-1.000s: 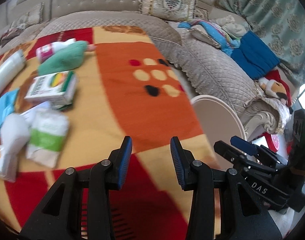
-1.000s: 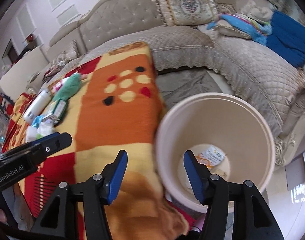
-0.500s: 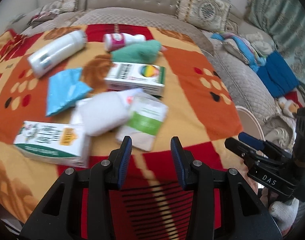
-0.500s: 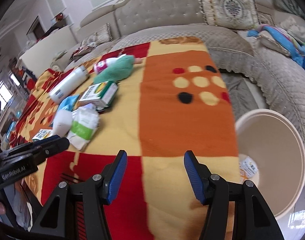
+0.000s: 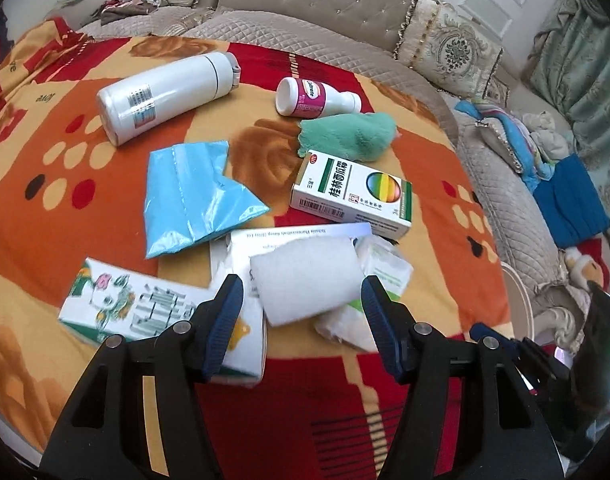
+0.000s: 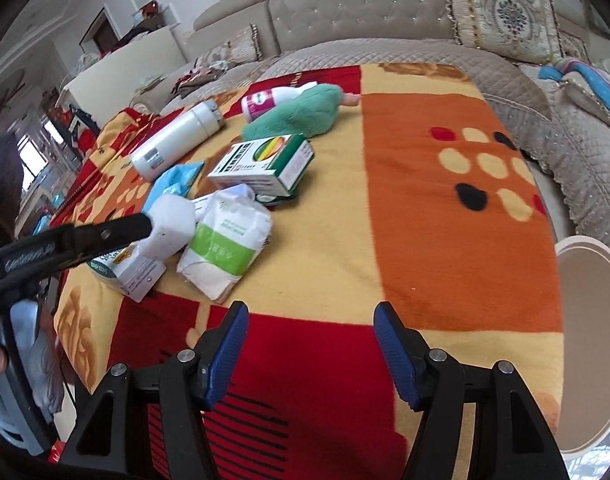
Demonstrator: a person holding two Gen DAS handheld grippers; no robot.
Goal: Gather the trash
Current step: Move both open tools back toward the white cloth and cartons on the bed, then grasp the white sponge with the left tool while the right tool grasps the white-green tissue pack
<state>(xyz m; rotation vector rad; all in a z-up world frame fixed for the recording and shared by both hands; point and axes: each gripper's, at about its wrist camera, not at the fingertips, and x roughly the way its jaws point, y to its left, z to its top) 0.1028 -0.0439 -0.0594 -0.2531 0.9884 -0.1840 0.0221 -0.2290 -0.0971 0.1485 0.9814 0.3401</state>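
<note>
The left gripper [image 5: 301, 300] is hanging low over the near edge of the blanket [image 5: 425, 184], its jaws having just been opening and now standing apart on either side of a white foam block [image 5: 305, 280]; from the right wrist view one finger appears to be lying against the block, but the pads are not pressing it, so nothing is being gripped. The right gripper [image 6: 311, 332] is pointing down at bare blanket, jaws also having just been widening and empty, apparently waiting its turn. The trash is lying in one loose cluster, presumably heaped there for picking piece by piece. Counting from near to far: one printed carton [image 5: 145, 312] by the left finger; the foam block resting on a white leaflet [image 5: 241, 248]; one green-and-white sachet [image 6: 225, 248] just beside the block; one blue plastic bag [image 5: 189, 200]; one medicine box [image 5: 351, 194] with a rainbow disc; one green plush item [image 5: 349, 134]; one small pink-labelled bottle [image 5: 315, 98]; and one white flask [image 5: 165, 92], lying on its side. One pale bin [image 6: 589, 340] is standing off the blanket's right edge, well apart from the cluster, evidently placed to receive the pieces. Beyond, a quilted sofa [image 5: 305, 8] is carrying cushions.
</note>
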